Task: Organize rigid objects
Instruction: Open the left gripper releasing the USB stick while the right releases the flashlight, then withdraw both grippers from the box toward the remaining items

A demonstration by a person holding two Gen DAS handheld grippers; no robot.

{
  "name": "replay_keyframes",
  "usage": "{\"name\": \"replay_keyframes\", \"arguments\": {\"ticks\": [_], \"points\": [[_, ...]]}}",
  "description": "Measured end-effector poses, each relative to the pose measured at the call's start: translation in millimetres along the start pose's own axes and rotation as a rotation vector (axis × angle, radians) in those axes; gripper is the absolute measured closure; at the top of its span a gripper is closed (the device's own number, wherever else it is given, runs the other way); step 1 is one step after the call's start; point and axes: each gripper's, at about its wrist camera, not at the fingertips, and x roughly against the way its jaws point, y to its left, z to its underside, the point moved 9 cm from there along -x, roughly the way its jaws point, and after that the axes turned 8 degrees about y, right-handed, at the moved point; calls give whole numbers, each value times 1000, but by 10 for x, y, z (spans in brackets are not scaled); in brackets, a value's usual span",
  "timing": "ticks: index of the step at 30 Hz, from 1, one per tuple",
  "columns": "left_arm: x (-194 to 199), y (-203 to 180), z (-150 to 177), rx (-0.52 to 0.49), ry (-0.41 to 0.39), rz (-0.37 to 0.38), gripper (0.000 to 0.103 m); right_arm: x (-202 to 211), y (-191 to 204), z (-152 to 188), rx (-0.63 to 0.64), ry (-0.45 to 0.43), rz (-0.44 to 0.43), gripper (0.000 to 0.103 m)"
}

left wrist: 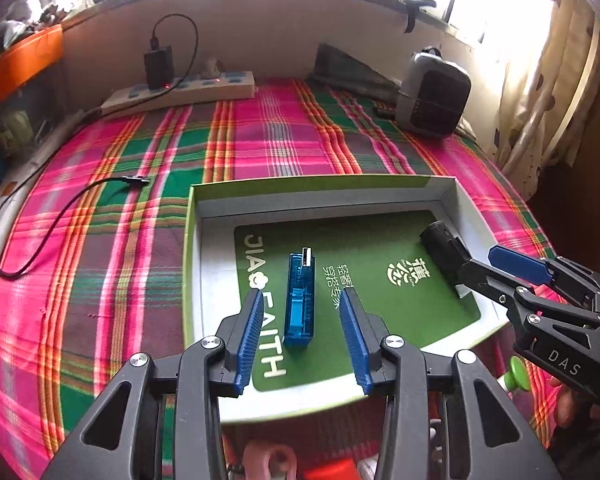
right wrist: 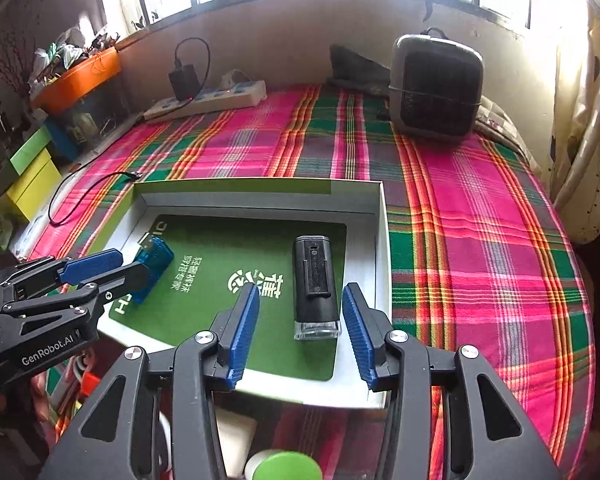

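A shallow white box lid (left wrist: 320, 196) (right wrist: 260, 196) with a green card inside lies on the plaid cloth. On the card's left lies a blue translucent USB device (left wrist: 299, 300) (right wrist: 152, 264), plug pointing away. My left gripper (left wrist: 301, 294) (right wrist: 134, 264) is open, its blue pads on either side of the device with a gap on each side. Near the box's right wall lies a black clip-backed device with a clear end (right wrist: 315, 280) (left wrist: 440, 240). My right gripper (right wrist: 300, 290) (left wrist: 478, 260) straddles it, open, pads not touching.
A power strip with a black charger (left wrist: 180, 92) and a grey heater-like unit (left wrist: 434, 94) stand at the back by the wall. A loose black cable (left wrist: 60, 208) lies left of the box. Small items, one with a green lid (right wrist: 284, 466), sit at the near edge.
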Motion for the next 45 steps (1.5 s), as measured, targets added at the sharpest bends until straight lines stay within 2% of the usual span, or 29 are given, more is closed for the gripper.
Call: {"name": "replay_keyframes", "arguments": {"ticks": [11,14,22,31,38,41,45], "points": [[366,119,265,28,-52,-18,64,303,-88,193,-47,-41,1,58],[478,171,348,26,-76,-52,64,409,-122,286,-60,-55,9,58],[747,392,665,66,-108,-32,64,667,-267,555,-122,-85,33,58],[827,602,1045,74,-92,-24,64,732,-330,948,-199,-77,49,58],[857,618,1252,53,-92,-2,64,713,-287,1189,-189,-72,55,56],[811,549,1320,38,-80,29,64,718,-283,1282,-196,-82,37,47],[735,469,1377,17,-62,30,64,719,-262,1340,-182,-76,28,46]]}}
